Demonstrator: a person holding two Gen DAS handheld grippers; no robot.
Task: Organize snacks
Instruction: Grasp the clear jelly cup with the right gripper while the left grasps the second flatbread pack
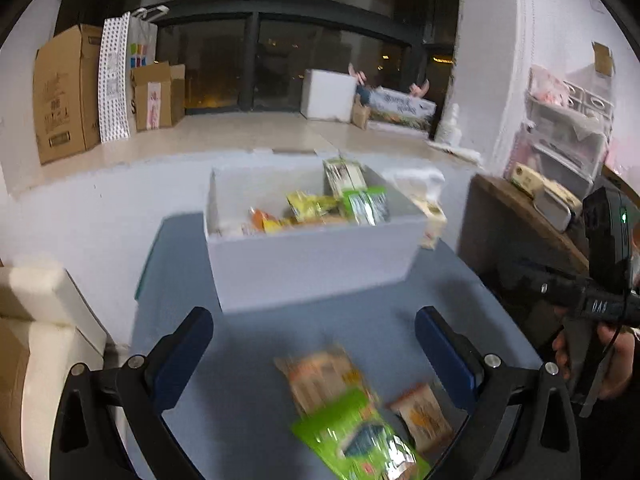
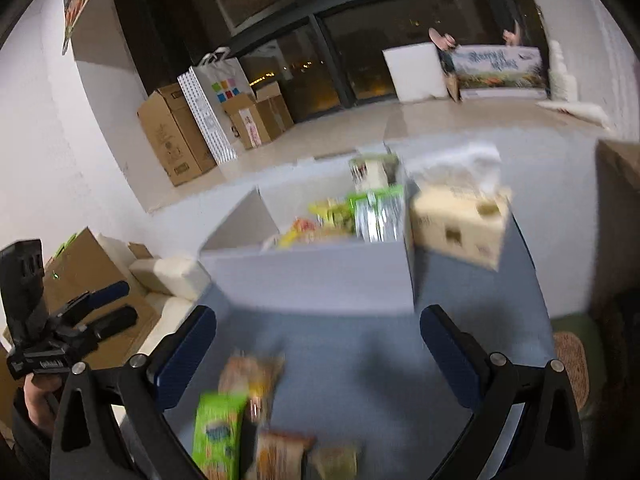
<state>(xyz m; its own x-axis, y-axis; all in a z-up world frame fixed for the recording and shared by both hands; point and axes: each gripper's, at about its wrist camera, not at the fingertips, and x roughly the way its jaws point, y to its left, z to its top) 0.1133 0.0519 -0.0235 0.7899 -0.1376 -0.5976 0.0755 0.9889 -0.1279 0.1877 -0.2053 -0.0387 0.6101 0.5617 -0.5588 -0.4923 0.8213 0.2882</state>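
Note:
A white bin (image 1: 312, 264) stands on the blue table (image 1: 360, 320) and holds several snack packs (image 1: 320, 208). Loose packs lie near me: a green pack (image 1: 352, 436), an orange-tan pack (image 1: 320, 376) and a small tan pack (image 1: 424, 416). My left gripper (image 1: 314, 348) is open and empty above them. My right gripper (image 2: 318, 352) is open and empty, with the green pack (image 2: 218, 436), a tan pack (image 2: 252, 376) and two more packs (image 2: 280, 456) below it. The bin (image 2: 312, 280) is ahead. The right gripper's body (image 1: 600, 272) shows at right in the left wrist view.
A tissue box (image 2: 460, 224) stands right of the bin. A dark wooden table (image 1: 520, 232) is at right. Cardboard boxes (image 1: 64, 92) and a white foam box (image 1: 328, 94) stand on the floor by the window. A cream sofa (image 1: 36, 320) is at left.

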